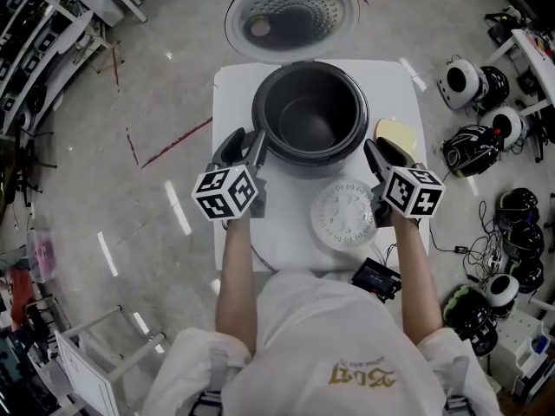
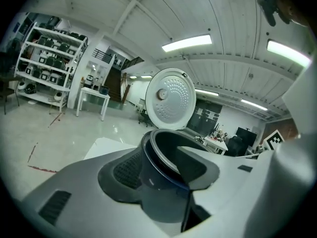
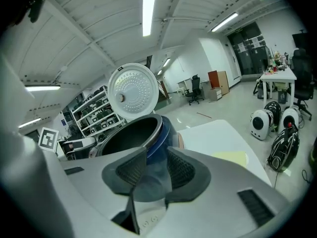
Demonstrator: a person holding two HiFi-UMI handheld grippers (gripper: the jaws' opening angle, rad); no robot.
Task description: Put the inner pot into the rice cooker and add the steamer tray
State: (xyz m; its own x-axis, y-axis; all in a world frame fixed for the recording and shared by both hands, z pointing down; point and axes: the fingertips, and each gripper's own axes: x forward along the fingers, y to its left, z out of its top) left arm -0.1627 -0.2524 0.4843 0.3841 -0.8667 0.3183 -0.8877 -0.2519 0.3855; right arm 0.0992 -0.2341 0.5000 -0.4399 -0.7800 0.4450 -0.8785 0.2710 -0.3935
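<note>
"Head view: what holds what, biggest first?"

"One table (image 1: 238,94) at centre bears one cooker (image 1: 312,161), its lid (image 1: 291,16) open at the top. One pot (image 1: 310,120) sits inside the cooker, empty. One tray (image 1: 344,215) lies flat on the table at the cooker's lower right, near one yellow pad (image 1: 396,133)."

"Grippers?"

"Two. The left gripper (image 1: 245,141) and right gripper (image 1: 381,150) flank the cooker, both released, jaws apart, grasping nothing."
</note>
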